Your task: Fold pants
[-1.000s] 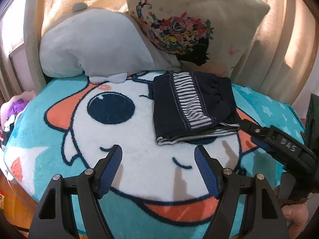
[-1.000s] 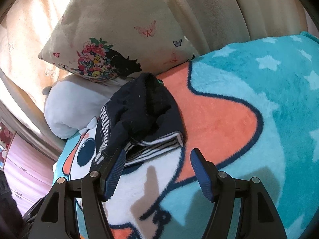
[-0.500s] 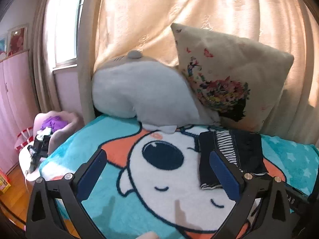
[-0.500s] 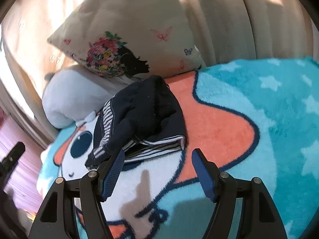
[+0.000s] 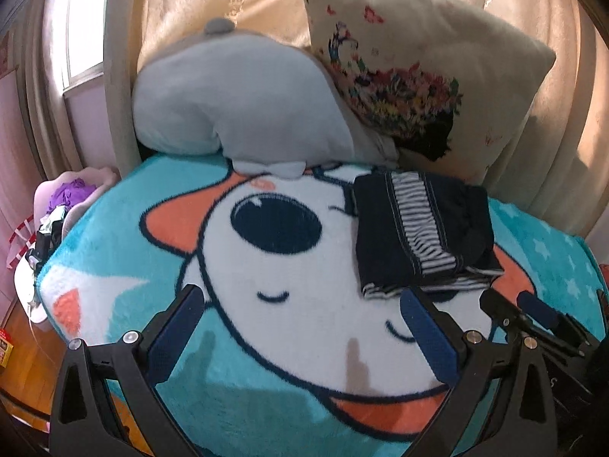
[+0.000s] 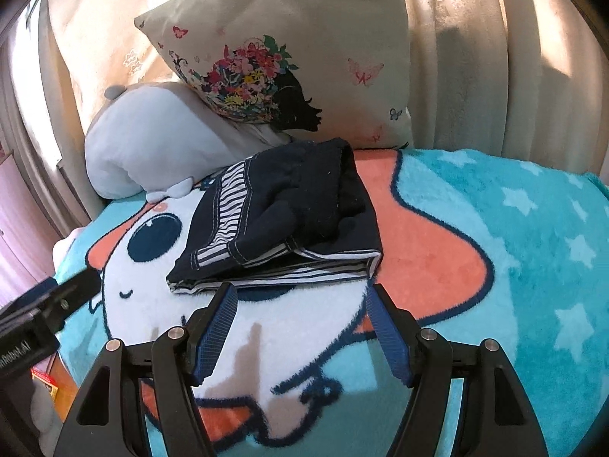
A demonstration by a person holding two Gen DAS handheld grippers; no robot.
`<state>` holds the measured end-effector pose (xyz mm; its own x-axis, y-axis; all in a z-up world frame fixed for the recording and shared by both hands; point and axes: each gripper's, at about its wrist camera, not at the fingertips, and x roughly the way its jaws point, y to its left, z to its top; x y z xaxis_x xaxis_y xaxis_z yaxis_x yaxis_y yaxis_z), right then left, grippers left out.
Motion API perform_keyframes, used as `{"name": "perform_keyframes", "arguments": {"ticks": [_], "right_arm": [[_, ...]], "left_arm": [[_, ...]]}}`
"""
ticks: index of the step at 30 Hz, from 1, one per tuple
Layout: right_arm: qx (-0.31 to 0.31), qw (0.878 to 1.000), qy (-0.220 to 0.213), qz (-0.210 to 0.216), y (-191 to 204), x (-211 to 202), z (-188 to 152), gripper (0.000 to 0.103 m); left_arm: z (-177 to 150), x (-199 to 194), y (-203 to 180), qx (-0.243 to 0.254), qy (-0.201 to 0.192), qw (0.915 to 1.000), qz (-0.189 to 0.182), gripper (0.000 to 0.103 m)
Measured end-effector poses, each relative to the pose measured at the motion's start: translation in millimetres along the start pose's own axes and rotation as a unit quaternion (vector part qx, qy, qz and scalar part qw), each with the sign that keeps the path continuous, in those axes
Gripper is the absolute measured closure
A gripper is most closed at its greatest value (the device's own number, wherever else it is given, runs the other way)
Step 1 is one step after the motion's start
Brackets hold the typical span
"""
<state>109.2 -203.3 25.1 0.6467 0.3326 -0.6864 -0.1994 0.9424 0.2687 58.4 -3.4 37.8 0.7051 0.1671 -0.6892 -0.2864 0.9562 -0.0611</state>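
- Nearest in the left wrist view: left gripper [image 5: 300, 323], black arms with blue pads, spread as wide as it goes, nothing between the pads, hovering over the blanket.
- Nearest in the right wrist view: right gripper [image 6: 300, 327], parted about two-thirds of the way, empty, tips just short of the near edge of the pants.
- Seen at the left edge of the right wrist view: side of the left gripper, white lettering on the black body, upside down and cut off, not readable.
- Beneath both: plush blanket [image 5: 266, 400] in teal with white stars, printed with a white cartoon face, navy eye and orange patches.
- Farther back on the blanket: pants [image 6: 281, 224], folded into a compact rectangle, navy with a white-and-navy striped panel and white stitching, striped layers showing at the near edge; no label visible.
- Behind the pants: grey plush pillow [image 5: 236, 110] to the left, touching the blanket's far edge.
- Beside it, leaning upright: cream cushion [image 6: 297, 57] printed with a black silhouette head crowned with flowers, plus small butterflies; no wording.
- Farthest: beige curtain [image 6: 495, 57] in folds, sunlit.
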Motion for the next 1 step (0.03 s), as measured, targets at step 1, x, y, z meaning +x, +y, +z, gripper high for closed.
{"name": "perform_keyframes", "arguments": {"ticks": [1], "right_arm": [[-0.001,1.000,0.002,0.000,0.5,0.6,-0.1,0.028]], "left_arm": [[-0.3,1.2,0.2,0.000,0.003,1.0000,-0.001,0.000]]}}
